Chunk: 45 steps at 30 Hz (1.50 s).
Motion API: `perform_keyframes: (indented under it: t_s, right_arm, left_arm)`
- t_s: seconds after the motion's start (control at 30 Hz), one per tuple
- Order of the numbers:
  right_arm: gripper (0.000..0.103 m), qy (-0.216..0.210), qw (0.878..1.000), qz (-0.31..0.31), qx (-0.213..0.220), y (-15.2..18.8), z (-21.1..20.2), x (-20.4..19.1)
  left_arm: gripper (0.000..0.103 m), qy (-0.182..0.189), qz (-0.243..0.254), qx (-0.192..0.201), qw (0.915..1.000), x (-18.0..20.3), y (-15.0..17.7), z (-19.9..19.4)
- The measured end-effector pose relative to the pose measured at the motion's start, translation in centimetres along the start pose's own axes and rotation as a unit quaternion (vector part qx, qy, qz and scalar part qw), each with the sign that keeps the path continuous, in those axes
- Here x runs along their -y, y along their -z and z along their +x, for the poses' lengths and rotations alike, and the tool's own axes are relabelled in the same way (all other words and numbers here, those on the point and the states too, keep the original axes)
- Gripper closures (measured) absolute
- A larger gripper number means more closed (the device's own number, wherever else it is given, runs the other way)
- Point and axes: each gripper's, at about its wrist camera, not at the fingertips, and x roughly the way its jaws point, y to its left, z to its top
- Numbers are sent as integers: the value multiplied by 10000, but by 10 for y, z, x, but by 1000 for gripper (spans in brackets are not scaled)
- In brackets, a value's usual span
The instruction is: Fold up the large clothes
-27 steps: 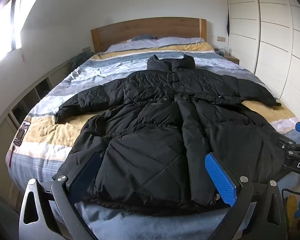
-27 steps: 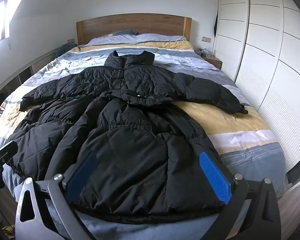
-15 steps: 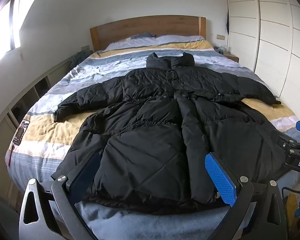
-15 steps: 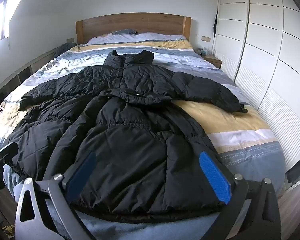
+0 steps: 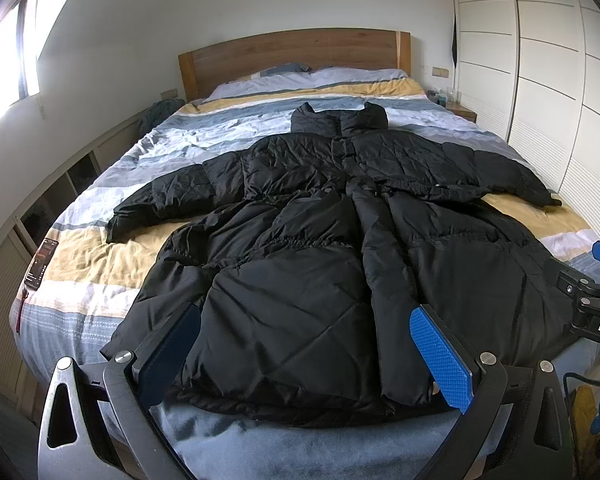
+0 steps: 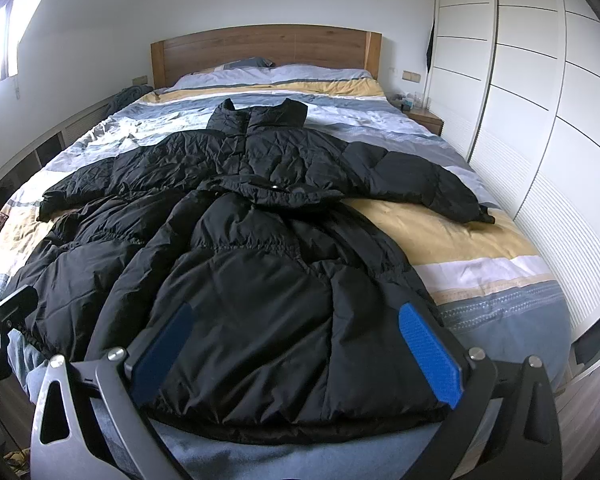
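Puffy black coat (image 5: 320, 240) lies spread face-up across my bed (image 5: 100, 248), hem nearest me. My left gripper (image 5: 304, 354) and right gripper (image 6: 296, 346) hover above it, jaws wide, empty. Slick padding could slip from a shallow pinch.

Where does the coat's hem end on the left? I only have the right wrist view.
Observer: The coat has its left hem corner just outside the left claw, short of the bed edge.
Operator: Is that claw holding anything?
Observer: No. It is open. The hem shows between its pads, not pinched.
Operator: Anything else on that side?
Observer: A red cord hangs down the bed's left side, apart from the coat.
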Motion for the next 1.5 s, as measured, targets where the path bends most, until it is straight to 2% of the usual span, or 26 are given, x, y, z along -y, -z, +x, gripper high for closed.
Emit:
perform_keyframes:
  t_s: [0.57, 0.8, 1.07, 1.37, 1.5]
  right_arm:
    - [0, -10, 9999, -24, -123, 4, 7, 0]
    - [0, -36, 9998, -29, -188, 4, 10, -1]
    - [0, -62, 9997, 9, -244, 3, 17, 1]
    - [0, -180, 9995, 34, -250, -7, 20, 9]
    - [0, -196, 9997, 17, -148, -21, 17, 14]
  left_arm:
    - [0, -74, -92, -106, 9999, -4, 1, 5]
    - [0, -34, 58, -150, 9999, -2, -1, 10]
    - [1, -4, 188, -398, 9990, 0, -1, 22]
    - [0, 178, 553, -480, 9972, 7, -10, 23]
    - [0, 323, 524, -549, 9966, 5, -17, 25]
